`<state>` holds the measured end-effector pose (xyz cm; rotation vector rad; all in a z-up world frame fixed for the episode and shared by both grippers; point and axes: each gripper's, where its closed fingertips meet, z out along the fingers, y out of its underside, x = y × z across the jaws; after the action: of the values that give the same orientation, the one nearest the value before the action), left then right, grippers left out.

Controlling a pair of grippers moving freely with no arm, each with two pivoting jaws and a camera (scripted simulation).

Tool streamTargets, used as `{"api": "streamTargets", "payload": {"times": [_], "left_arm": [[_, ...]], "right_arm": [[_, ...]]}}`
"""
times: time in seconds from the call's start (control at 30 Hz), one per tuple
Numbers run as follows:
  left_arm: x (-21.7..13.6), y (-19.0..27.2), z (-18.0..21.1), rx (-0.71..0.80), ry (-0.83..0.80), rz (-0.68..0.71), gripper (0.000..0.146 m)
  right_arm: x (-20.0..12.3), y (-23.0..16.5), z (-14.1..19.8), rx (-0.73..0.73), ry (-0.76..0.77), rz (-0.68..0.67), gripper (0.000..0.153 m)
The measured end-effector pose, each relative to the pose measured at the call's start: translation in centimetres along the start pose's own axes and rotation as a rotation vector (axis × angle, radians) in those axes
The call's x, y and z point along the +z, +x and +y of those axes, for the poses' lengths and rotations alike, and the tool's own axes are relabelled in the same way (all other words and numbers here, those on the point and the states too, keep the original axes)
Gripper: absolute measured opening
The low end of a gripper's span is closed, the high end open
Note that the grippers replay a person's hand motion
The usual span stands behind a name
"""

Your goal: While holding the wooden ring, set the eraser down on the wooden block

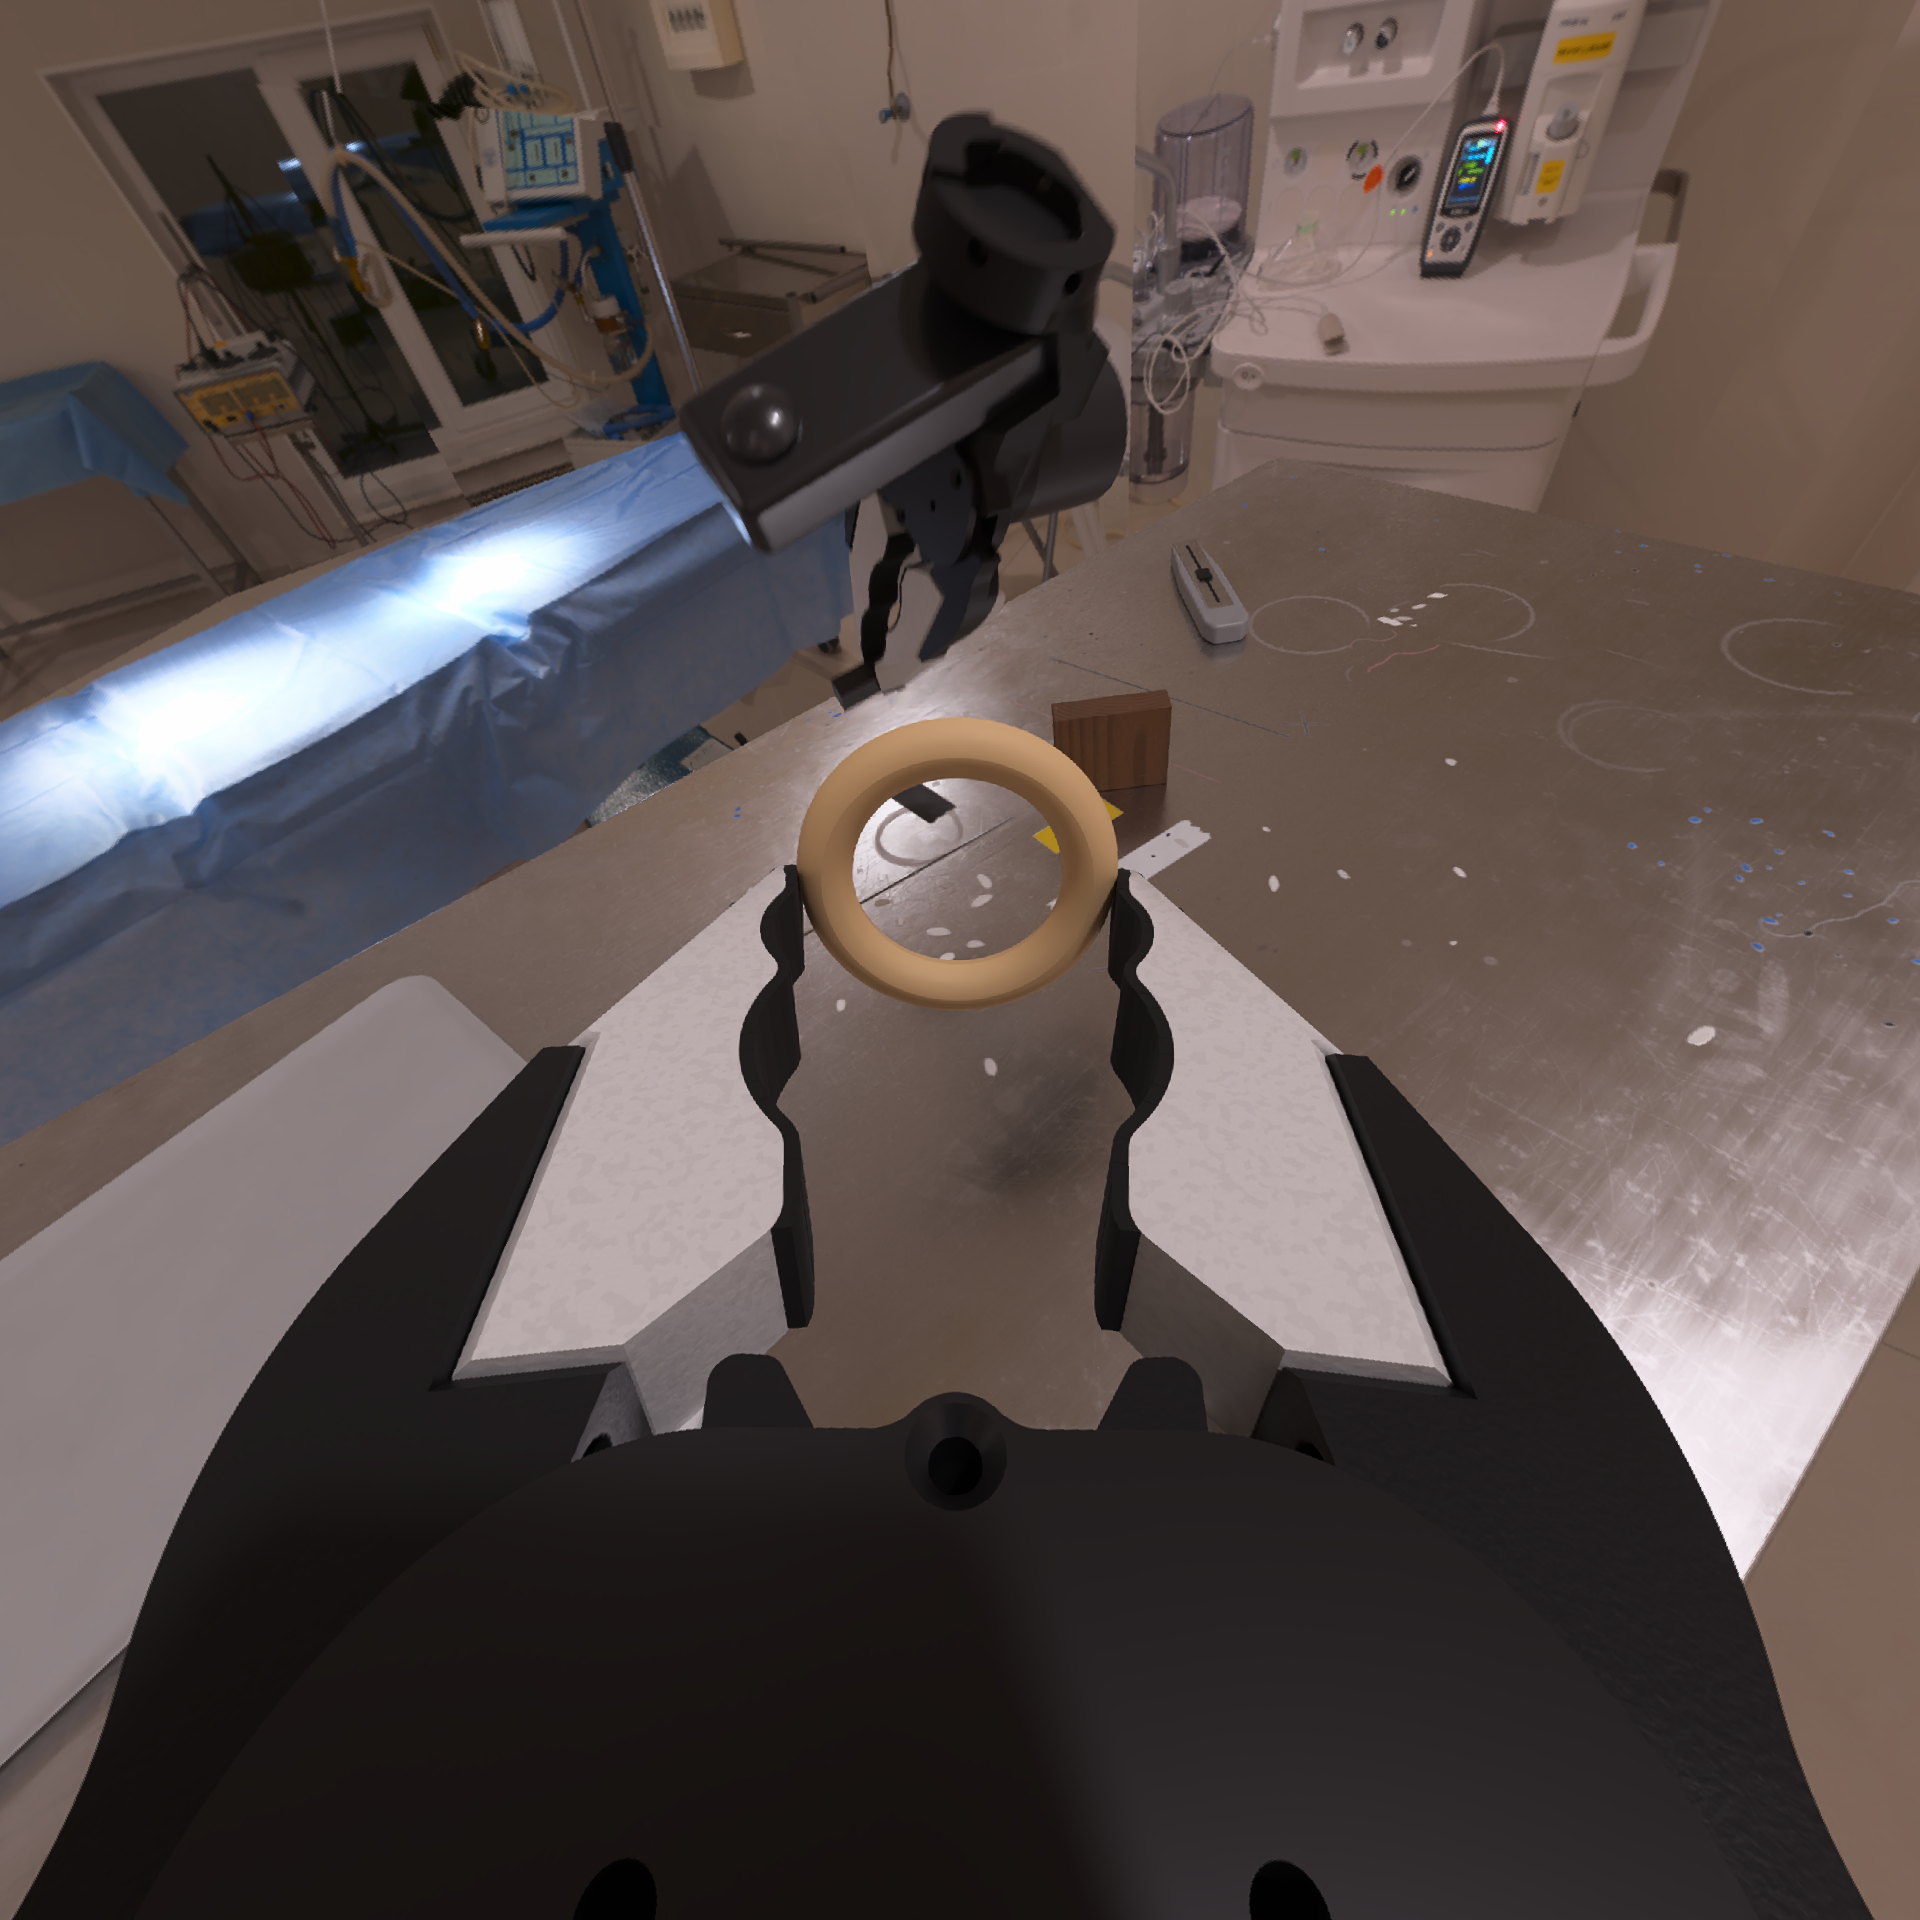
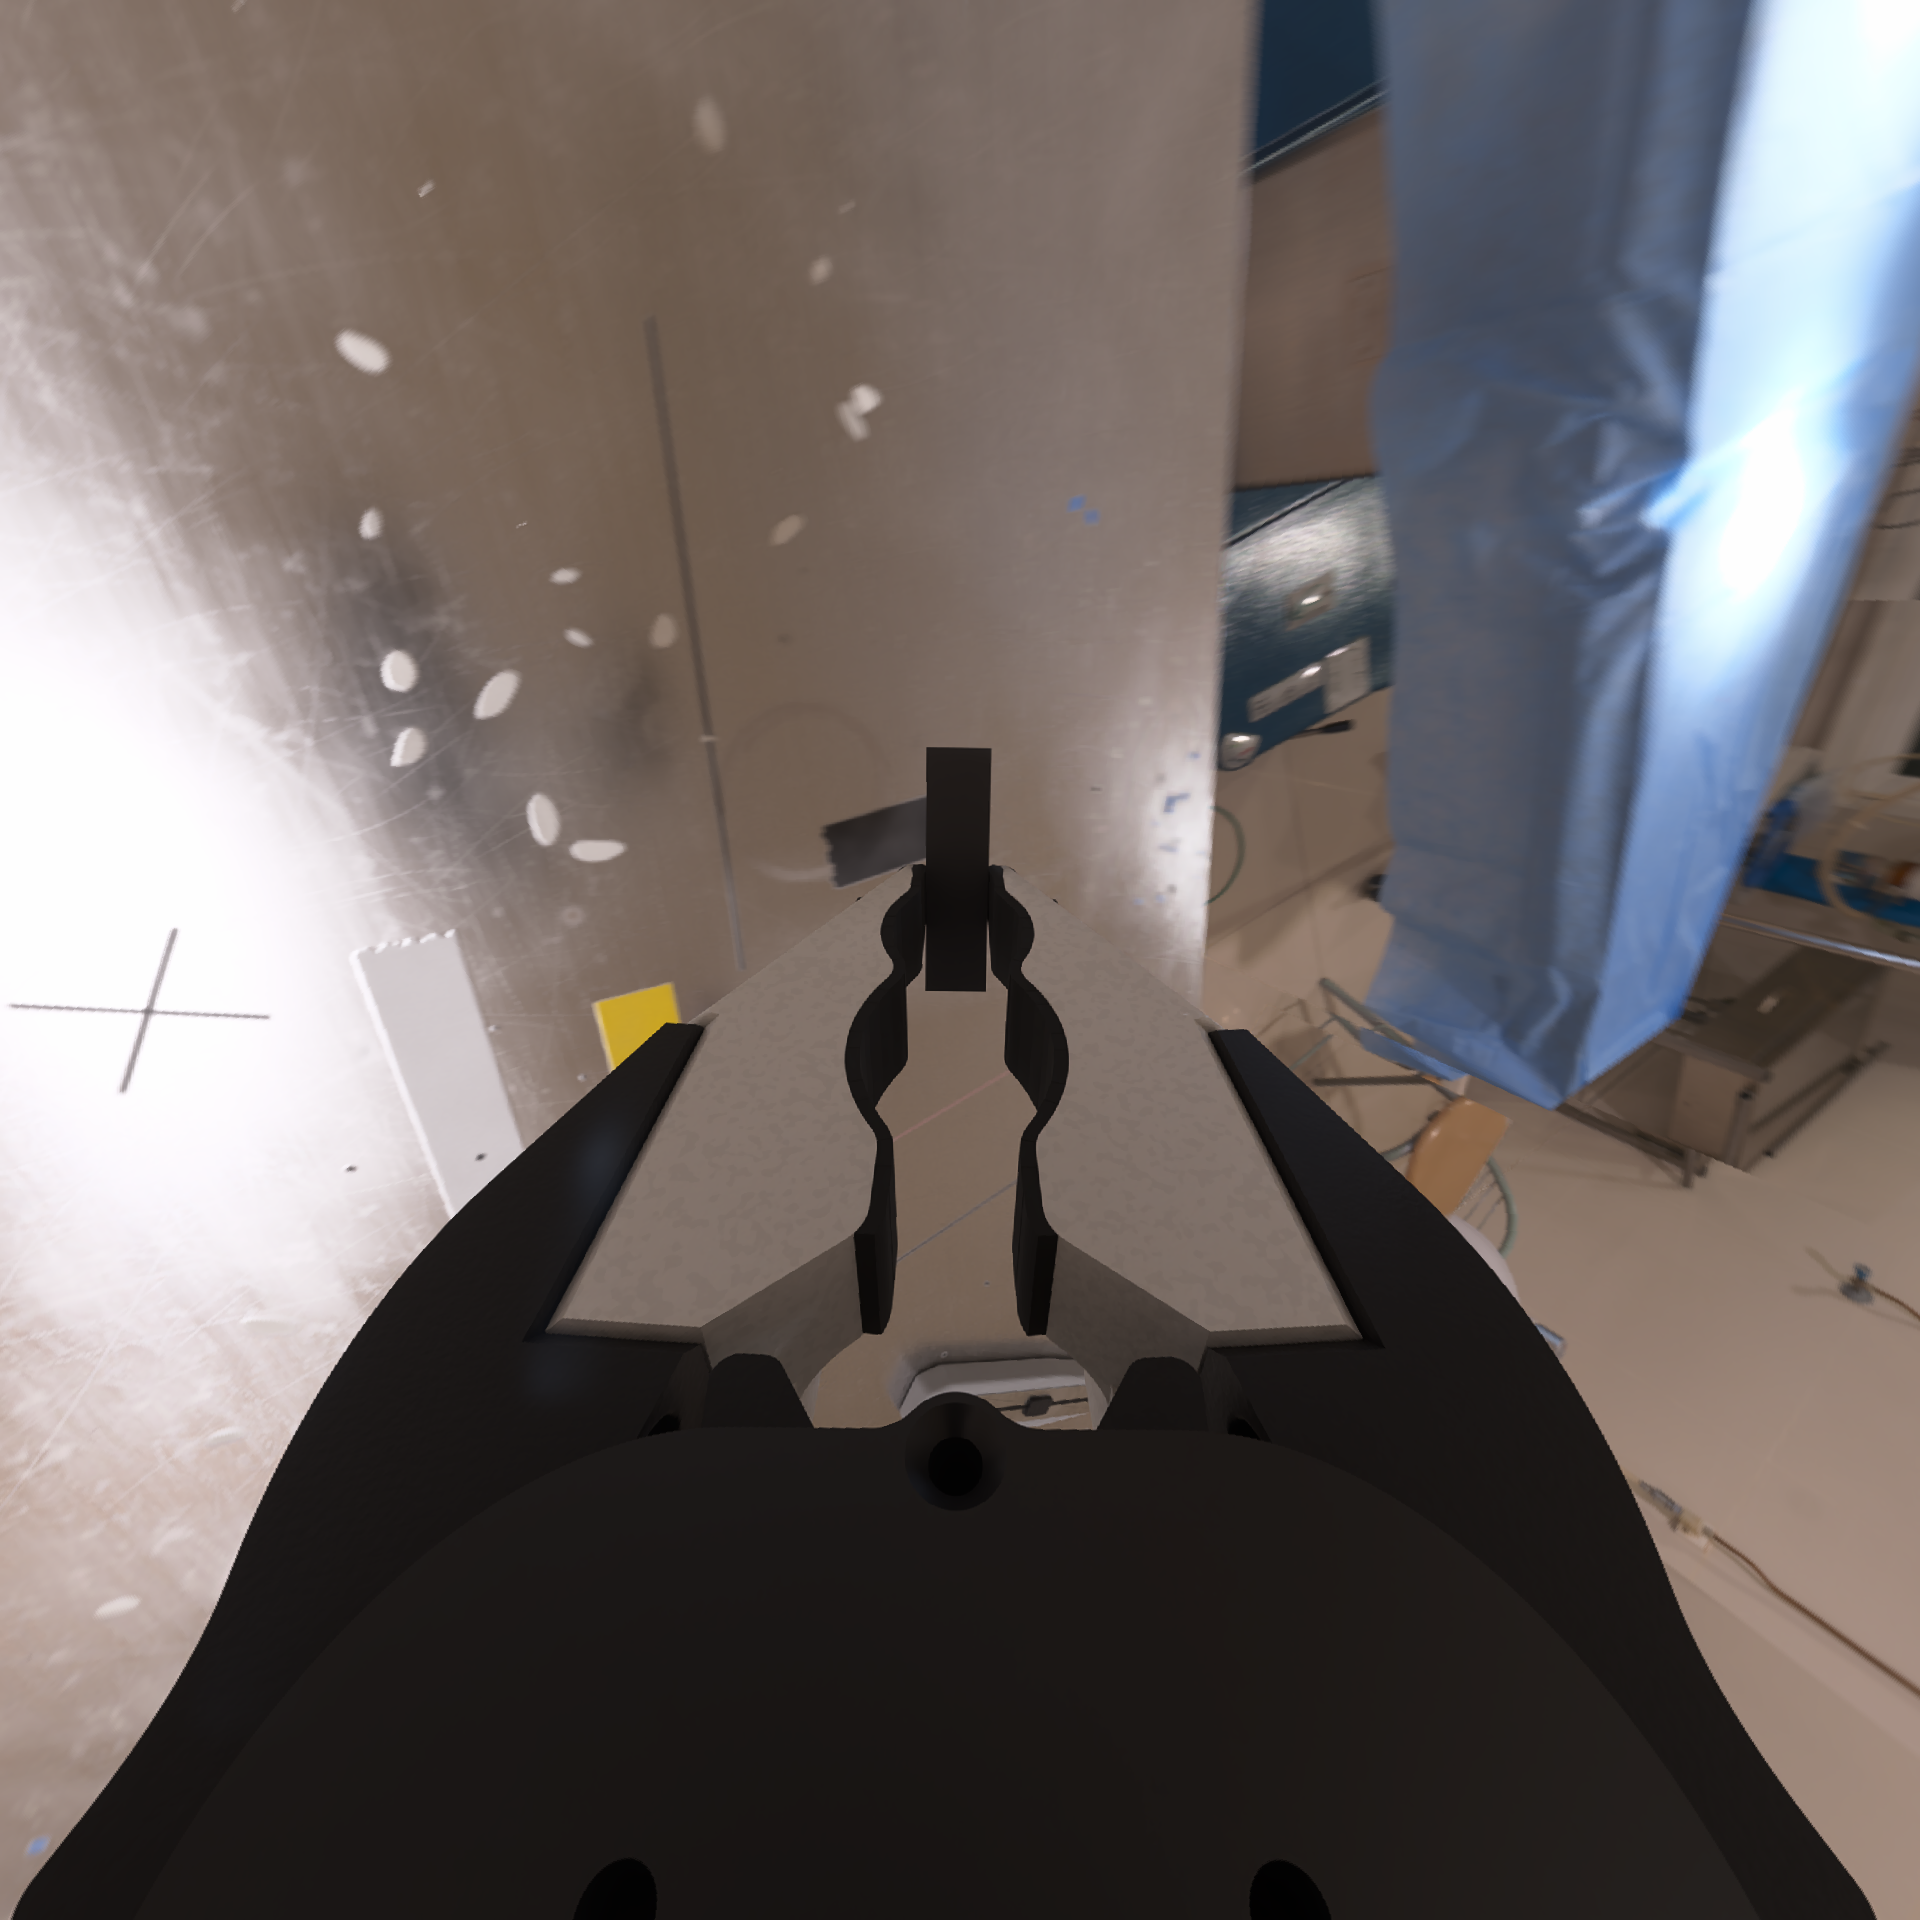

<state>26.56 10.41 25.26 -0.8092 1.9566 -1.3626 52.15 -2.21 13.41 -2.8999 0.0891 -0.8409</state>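
My left gripper (image 1: 958, 894) is shut on the tan wooden ring (image 1: 831, 831), gripping it at both sides and holding it upright above the metal table (image 1: 1558, 987). The brown wooden block (image 1: 1117, 740) stands on the table just beyond the ring, to its right. My right gripper (image 1: 899, 655) hangs above the table's far left edge, left of the block, pointing down. In the right wrist view it (image 2: 956, 878) is shut on the thin black eraser (image 2: 957, 831), which sticks out past the fingertips. The block does not show in that view.
A grey-white slider tool (image 1: 1210, 594) lies farther back on the table. A yellow tag (image 2: 636, 1023), a white strip (image 2: 436, 1070) and a dark tape patch (image 2: 873, 836) lie flat on the table. A blue-draped bed (image 1: 312, 675) runs beyond the table's left edge.
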Motion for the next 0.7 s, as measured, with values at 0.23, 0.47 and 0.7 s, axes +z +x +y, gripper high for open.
{"api": "streamTargets", "payload": {"times": [0.23,0.47,0.7], "left_arm": [[-0.6,0.3,-0.5,-0.007,0.022,0.027,0.059],[-0.7,0.7,-0.9,-0.001,0.036,0.035,0.059],[0.0,1.1,-0.4,0.009,0.004,0.039,0.059]], "right_arm": [[-4.2,5.3,7.4,0.371,0.028,0.068,0.011],[-2.3,1.1,14.7,0.780,0.164,-0.333,0.011],[0.7,-5.1,15.9,0.790,0.036,-0.599,0.011]]}}
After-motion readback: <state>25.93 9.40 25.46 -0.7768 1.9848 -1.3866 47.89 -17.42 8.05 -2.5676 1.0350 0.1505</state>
